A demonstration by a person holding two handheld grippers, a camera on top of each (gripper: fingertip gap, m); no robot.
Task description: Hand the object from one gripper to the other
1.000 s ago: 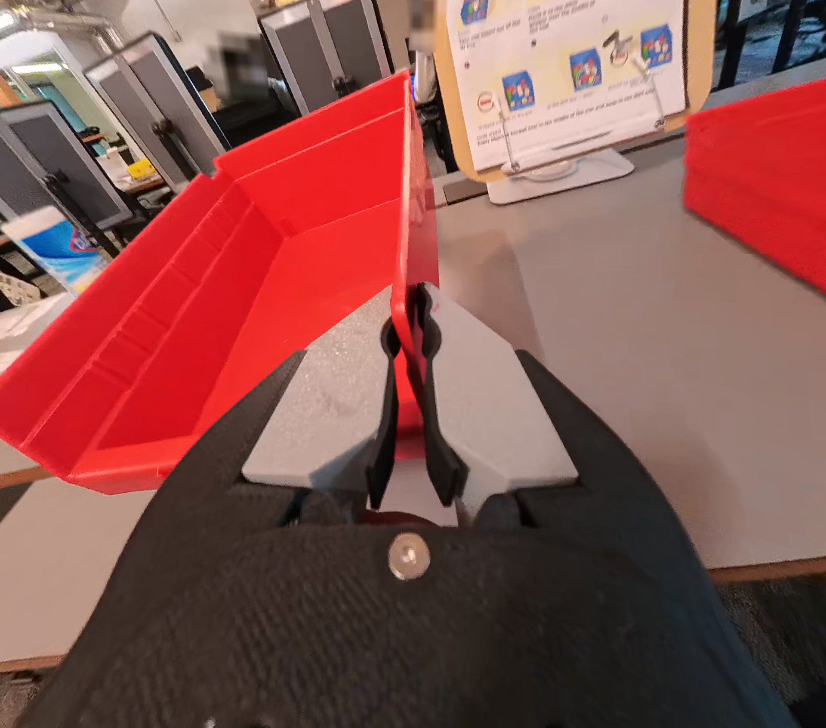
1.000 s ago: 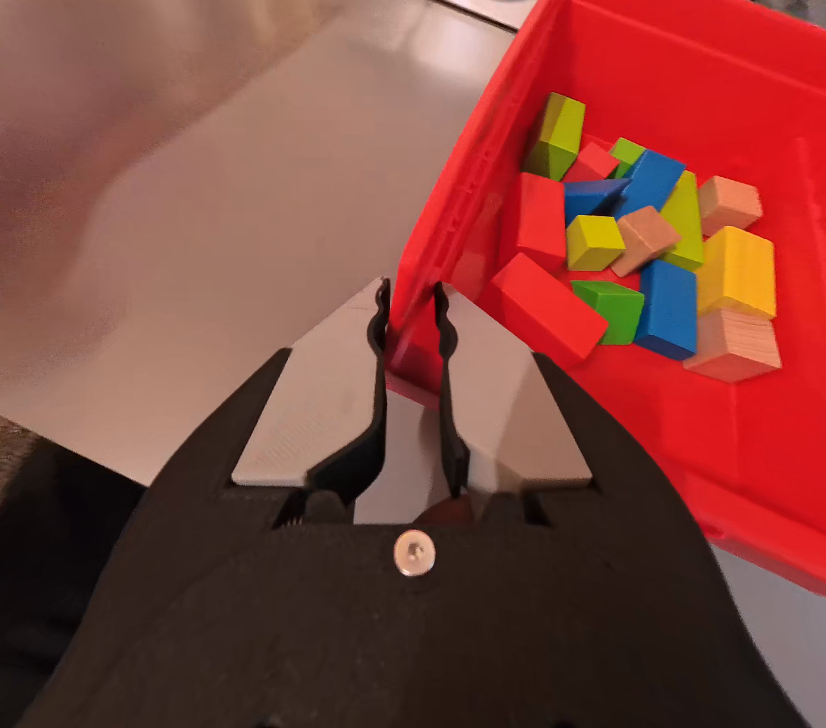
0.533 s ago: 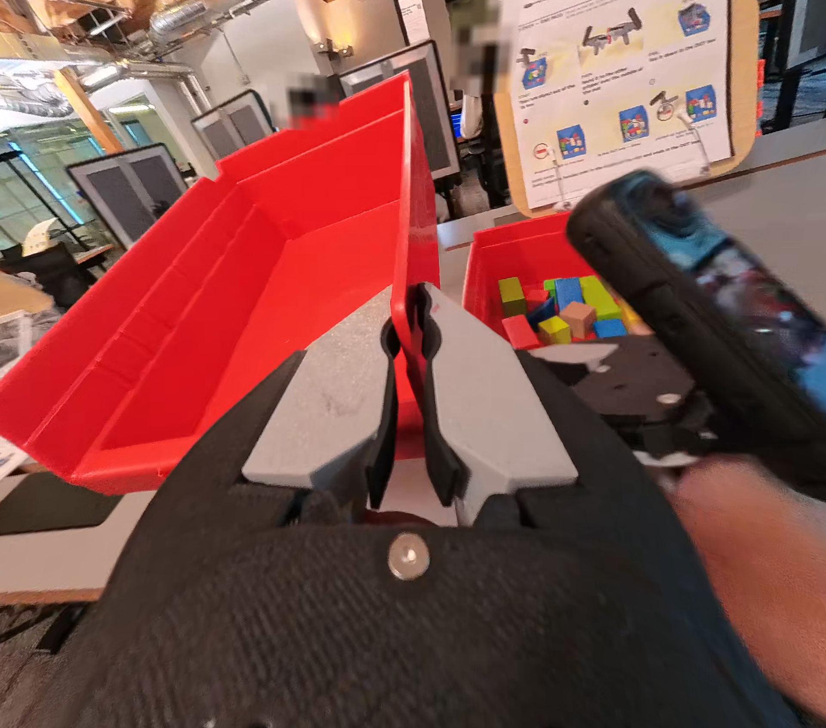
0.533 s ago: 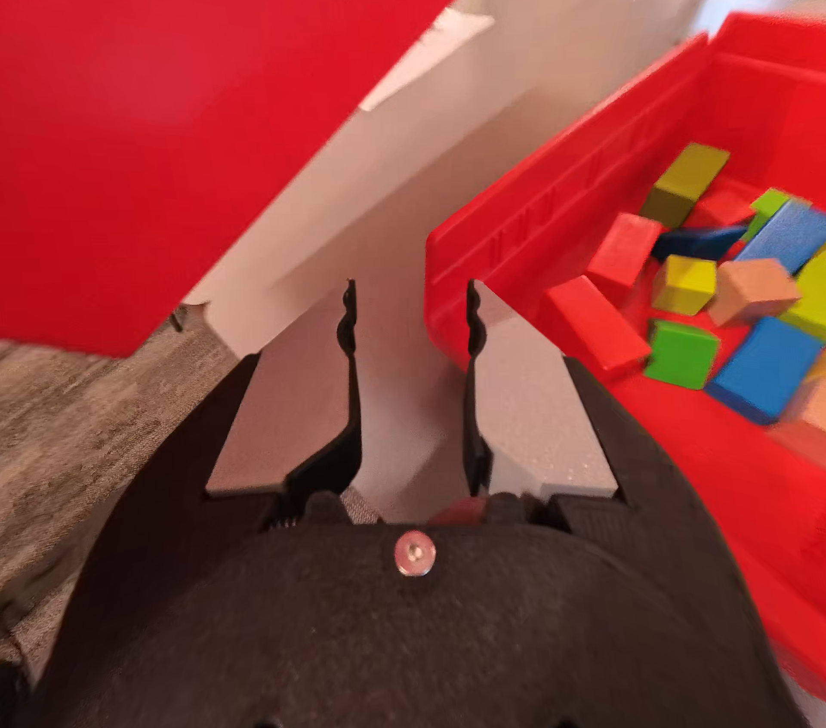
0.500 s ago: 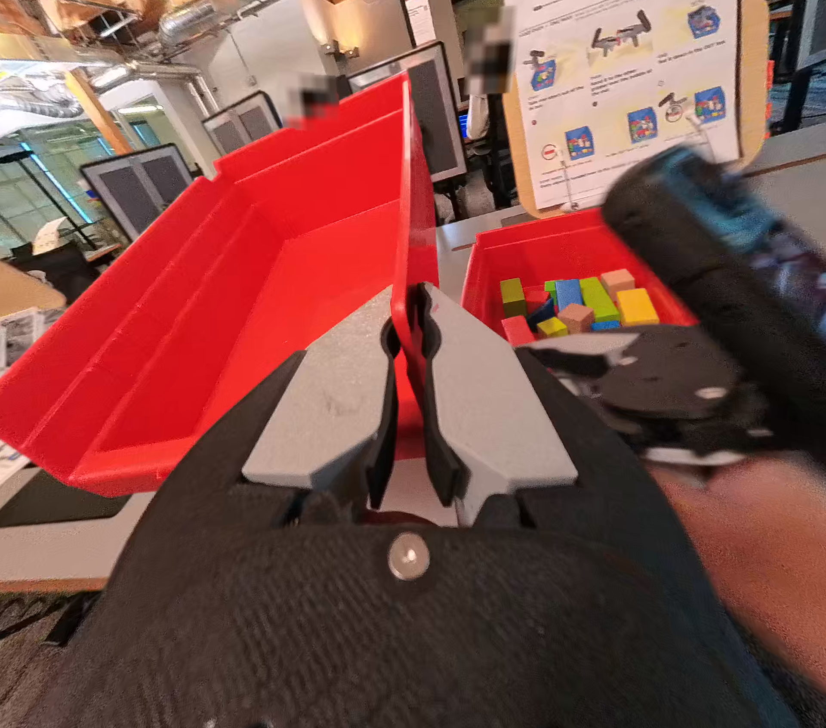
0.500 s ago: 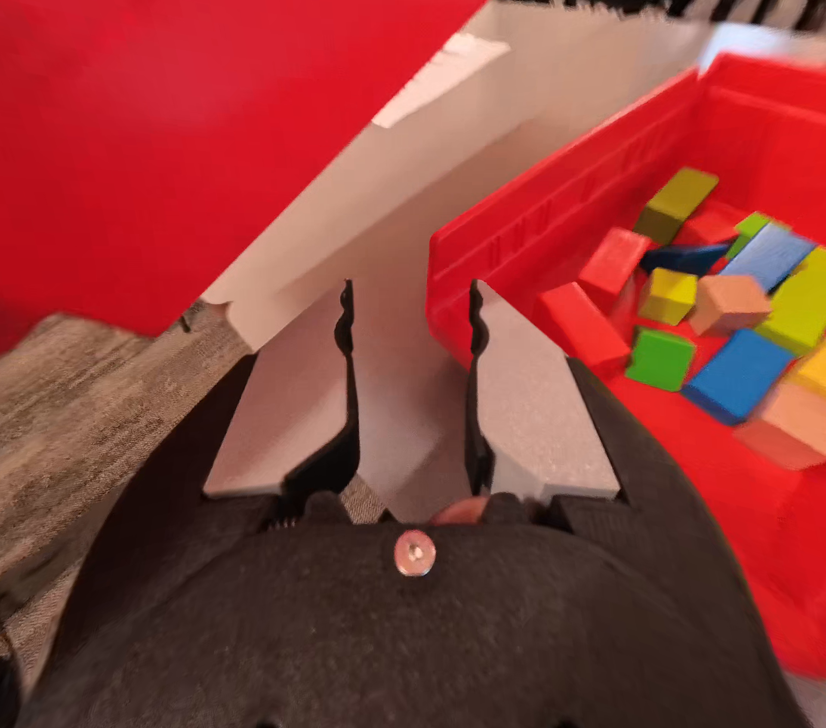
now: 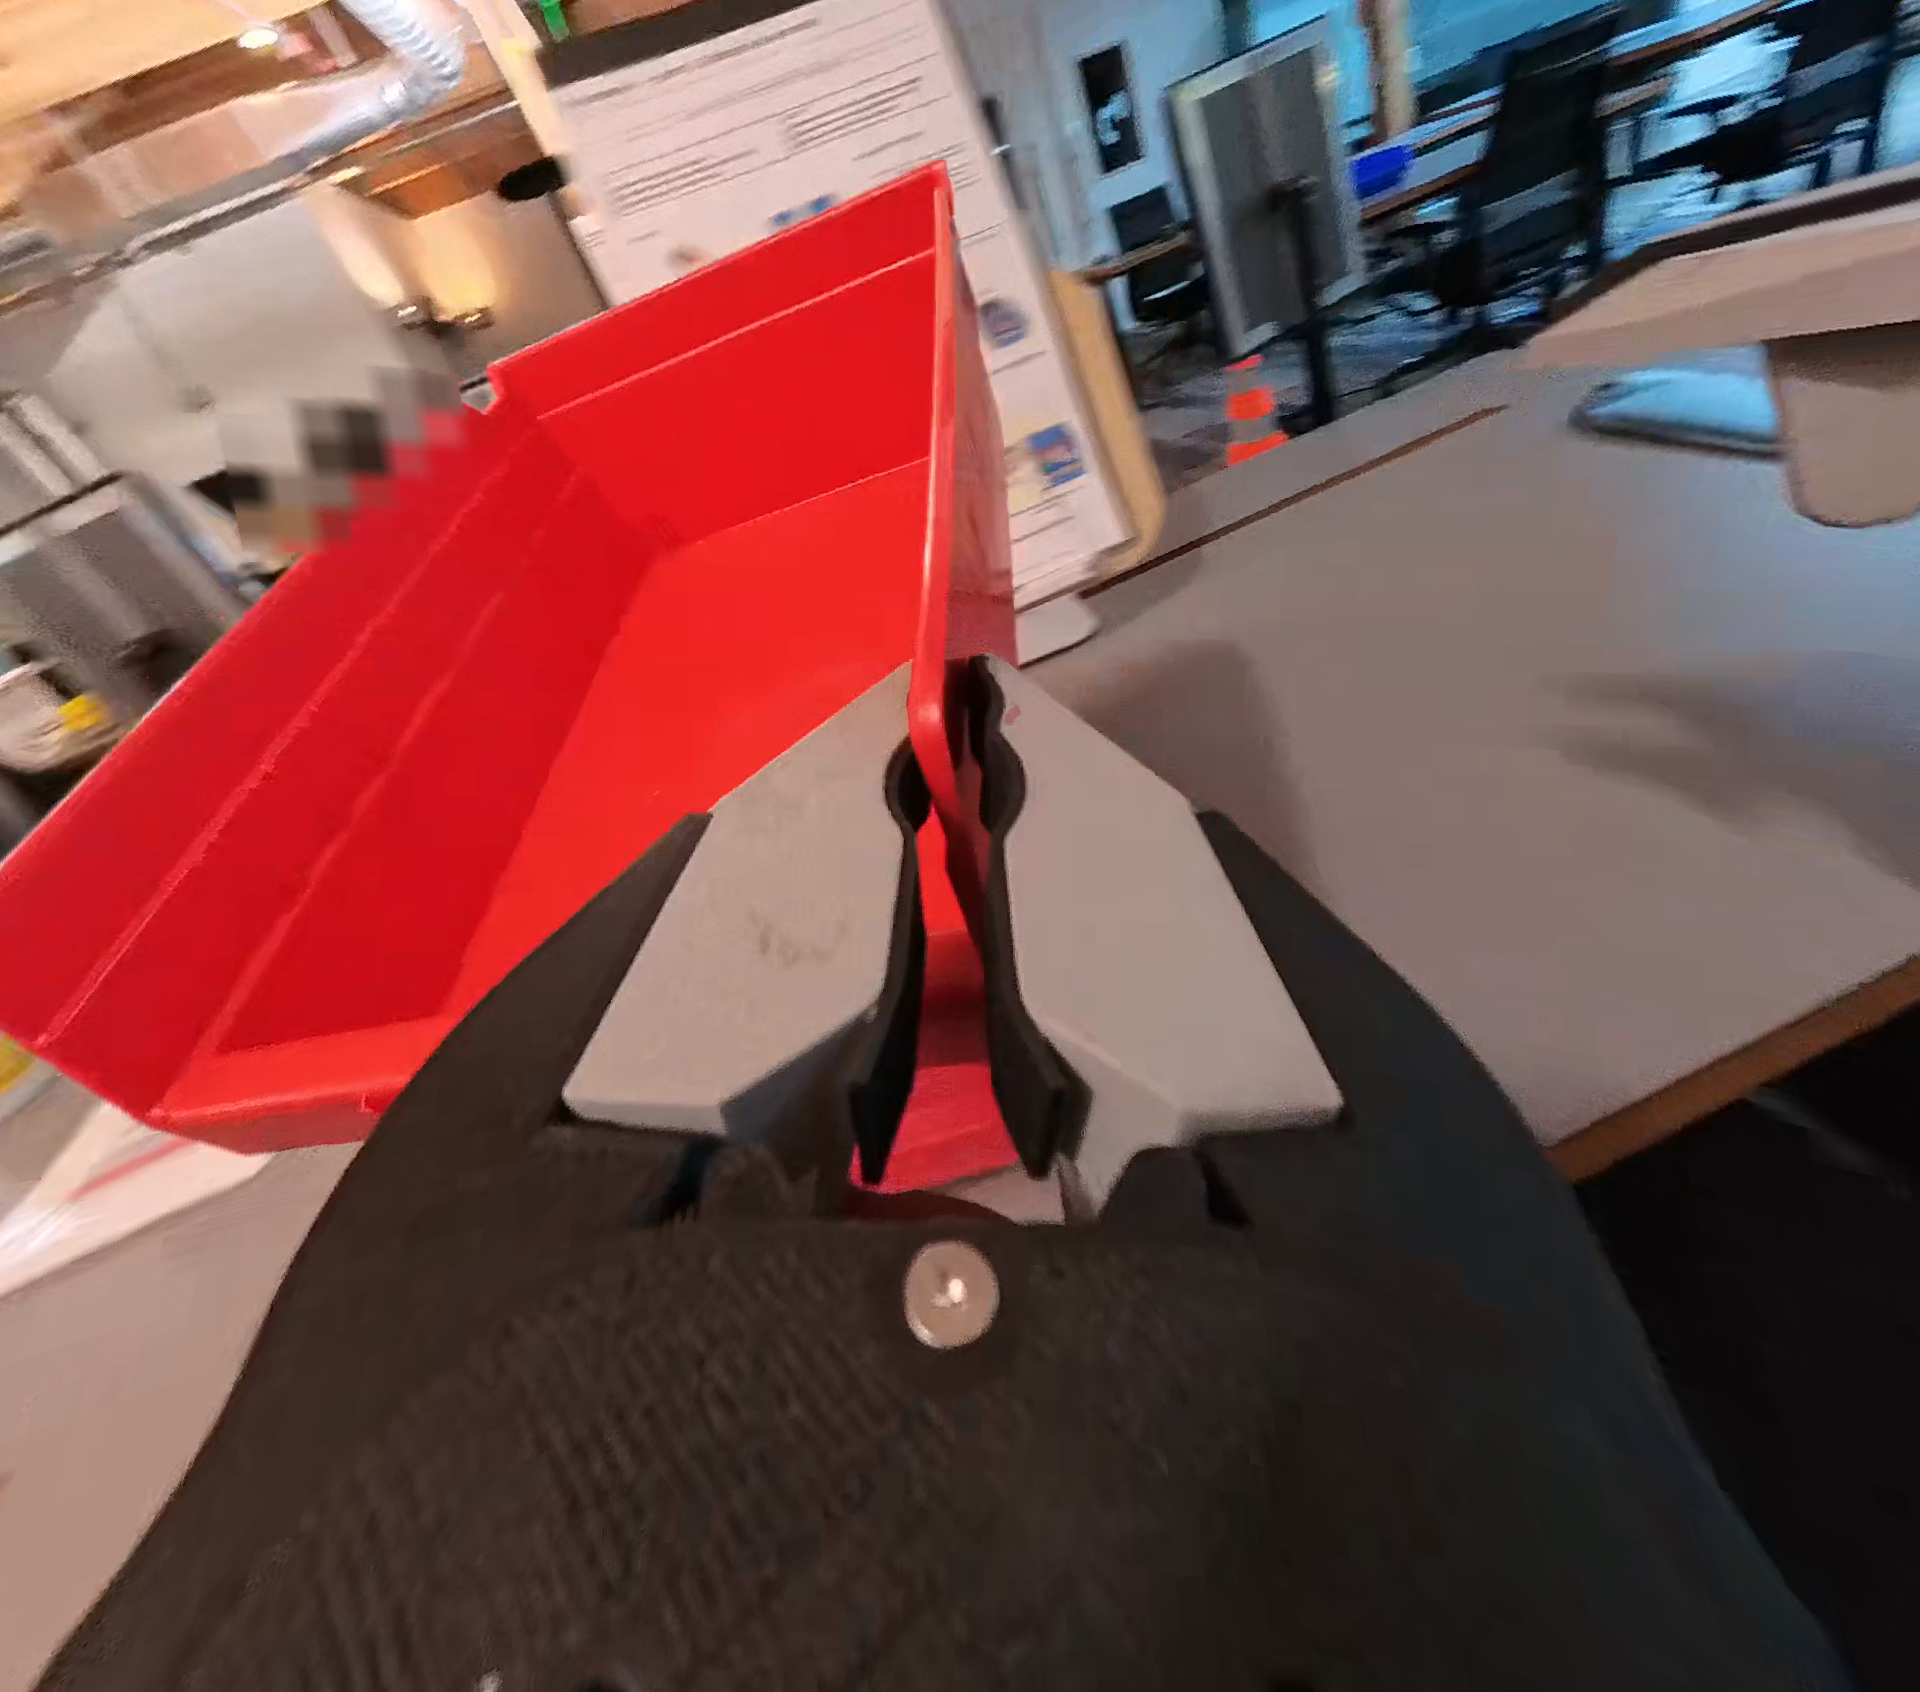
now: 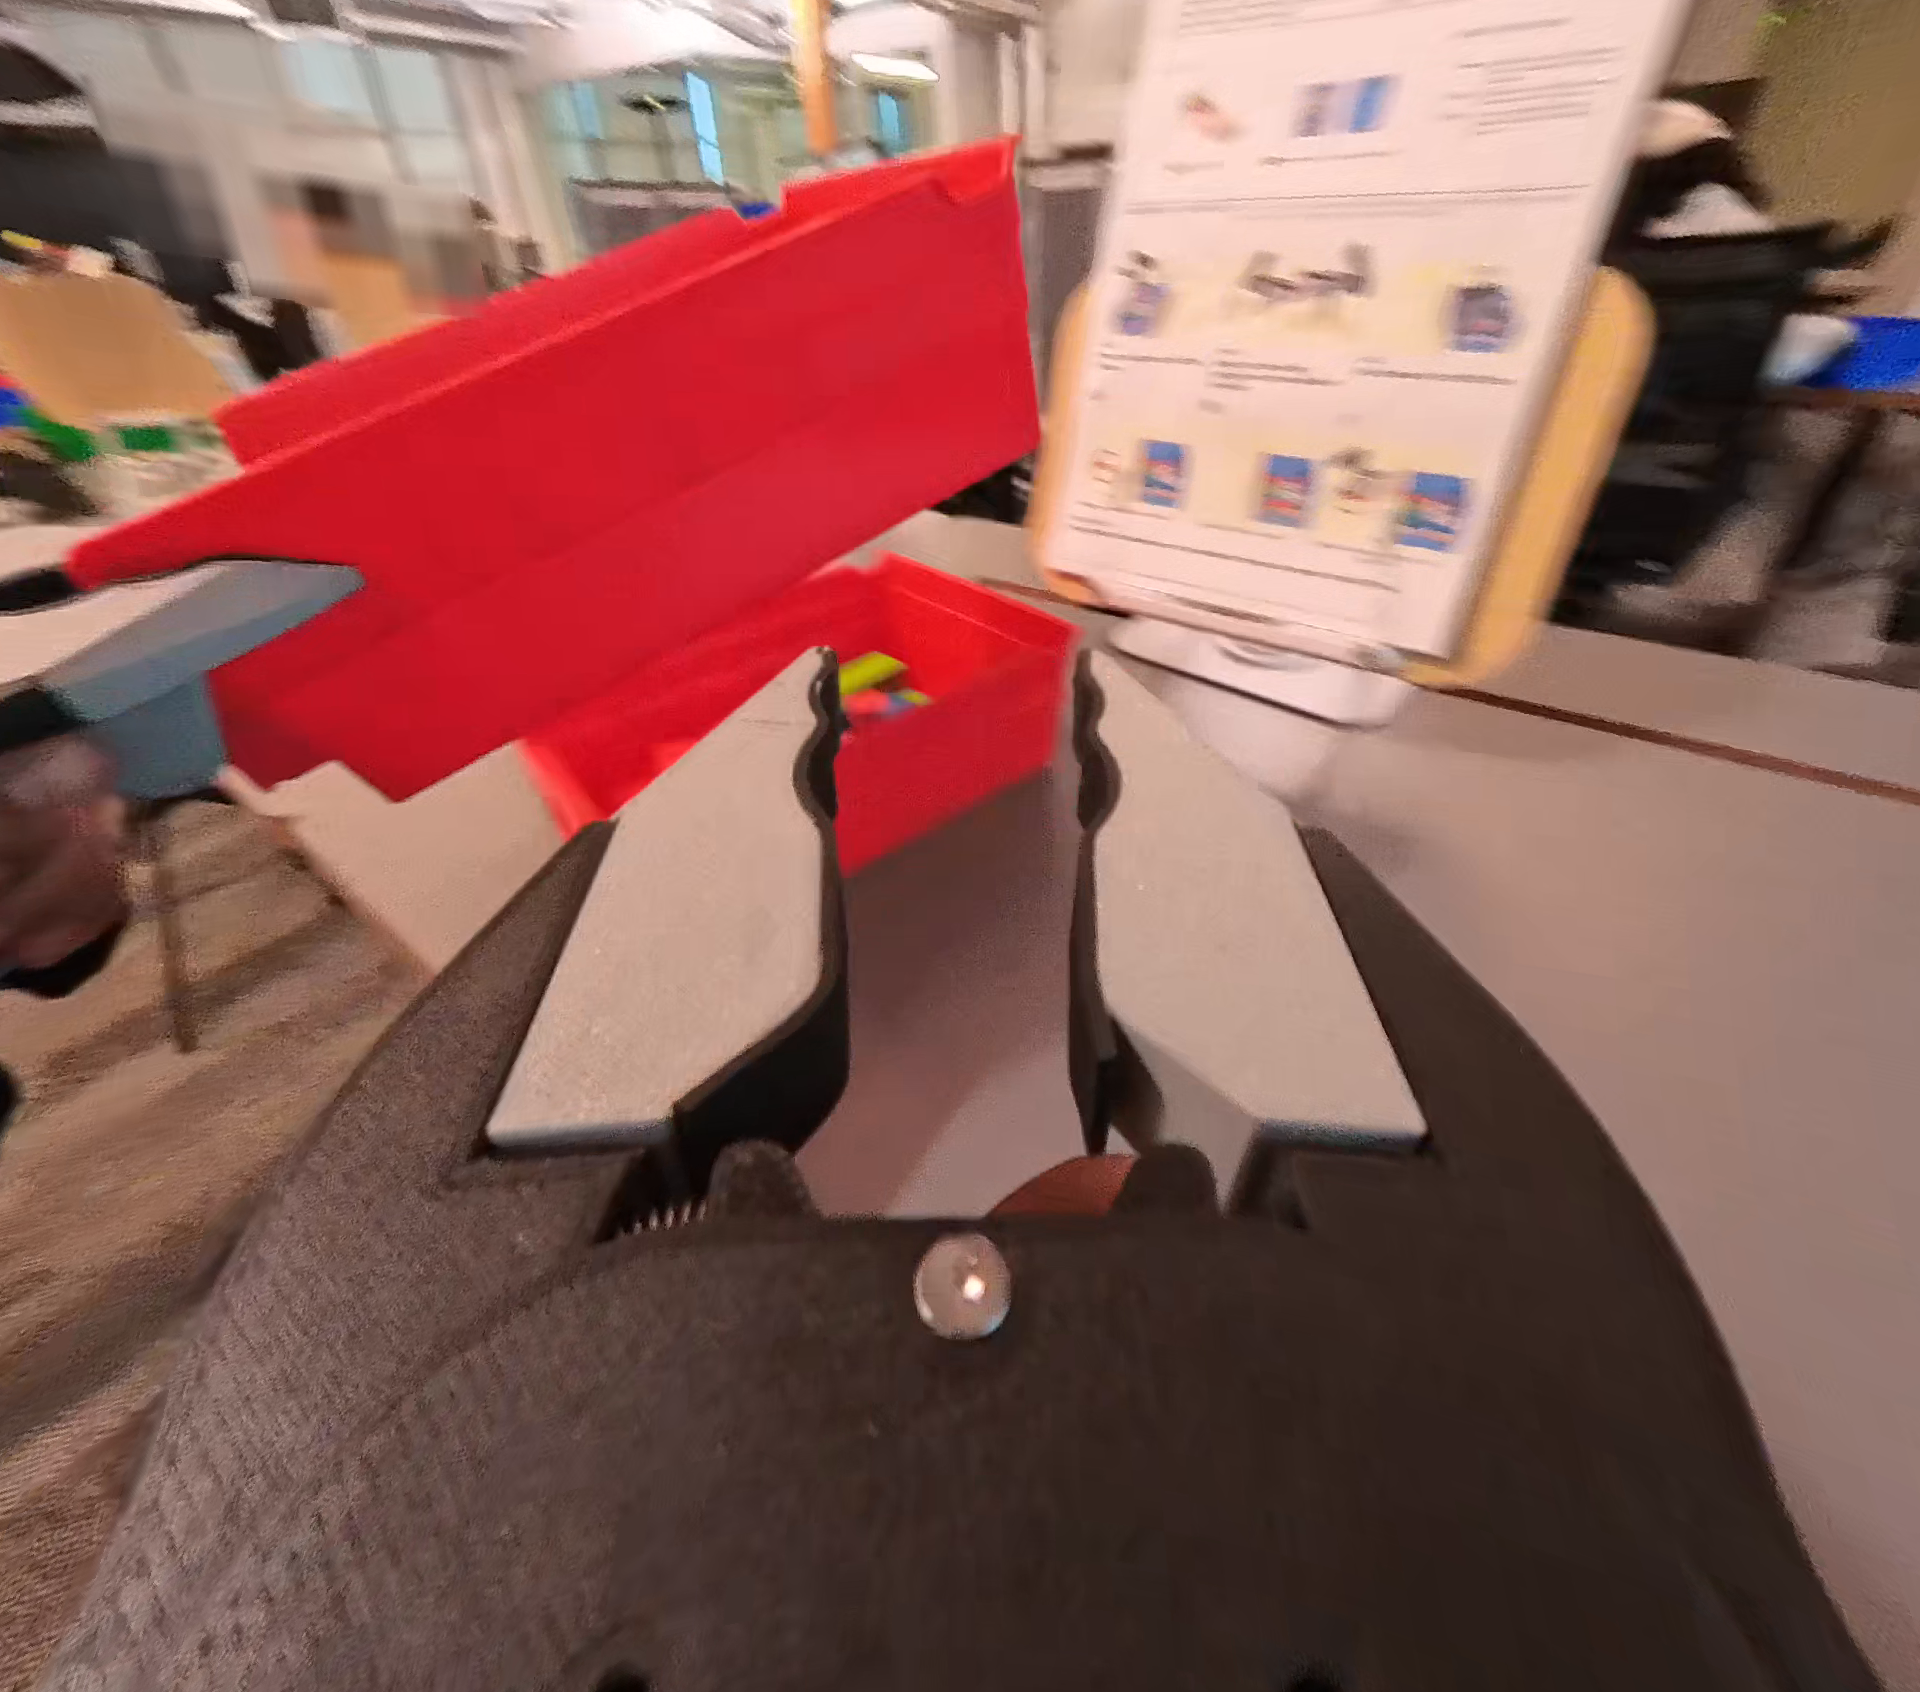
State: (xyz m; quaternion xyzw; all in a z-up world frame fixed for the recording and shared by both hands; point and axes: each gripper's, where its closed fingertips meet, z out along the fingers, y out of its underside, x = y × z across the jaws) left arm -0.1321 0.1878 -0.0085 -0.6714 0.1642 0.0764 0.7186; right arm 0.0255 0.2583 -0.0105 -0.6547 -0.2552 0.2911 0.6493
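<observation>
So over on the left, the left gripper (image 7: 951, 697) is clamping down on the side wall of the empty red bin (image 7: 582, 707), fingers pinched almost together with just the thin plastic rim between them. The bin is hanging in the air, tilted up, nothing inside it as far as I can see. From the right wrist view that same bin (image 8: 623, 437) is floating off to the upper left, showing its outside wall, with the left gripper's grey finger (image 8: 197, 614) biting the near end.

Moving right, the second red bin (image 8: 935, 707) is sitting on the grey table (image 8: 1558, 915), with coloured blocks (image 8: 878, 686) peeking out of it. Behind it an instruction sheet on a stand (image 8: 1351, 240) is standing upright.

Furthest right, the right gripper (image 8: 951, 728) is hovering with its fingers spread apart, holding nothing, pointing roughly at the bin of blocks rather than at the lifted one.

So my read is we're in the approach bit of the handover: one side carrying, the other open and waiting. Next move probably calls for swinging the right gripper up and left to straddle a free stretch of the lifted bin's wall, closing firmly, and only then letting the left one loosen. Everything's pretty motion-blurred, so alignment is hard to judge.
</observation>
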